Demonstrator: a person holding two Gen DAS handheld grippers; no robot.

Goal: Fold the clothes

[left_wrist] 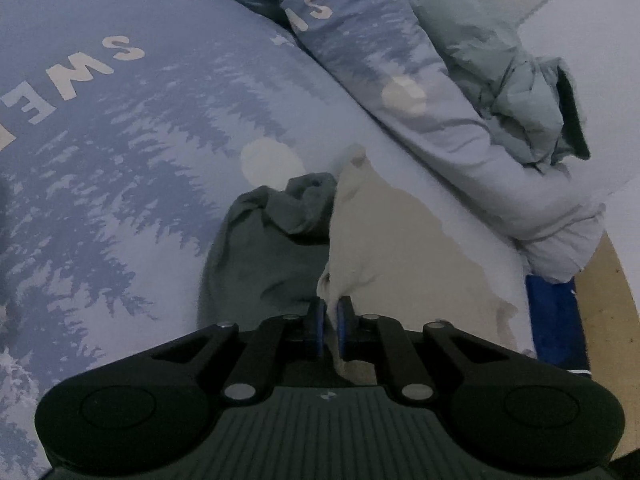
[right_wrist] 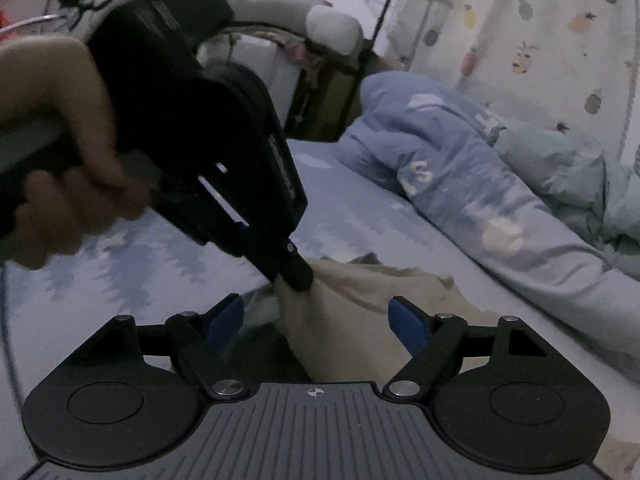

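Note:
A beige garment point(left_wrist: 384, 240) lies on the bed beside a crumpled grey-green garment point(left_wrist: 264, 248). My left gripper point(left_wrist: 330, 328) is shut on an edge of the beige garment, pinching a fold between its blue pads. In the right wrist view the left gripper point(right_wrist: 294, 276) comes in from the upper left, held by a hand, and grips the top of the beige garment point(right_wrist: 352, 320). My right gripper point(right_wrist: 316, 320) is open, its blue pads on either side of the beige garment, close in front of it.
The bed sheet point(left_wrist: 120, 160) is blue with a tree print and letters. A bunched blue duvet point(left_wrist: 440, 128) and a pale green quilt point(left_wrist: 500, 72) lie along the right. A curtain point(right_wrist: 540, 40) and a rack point(right_wrist: 340, 60) stand behind the bed.

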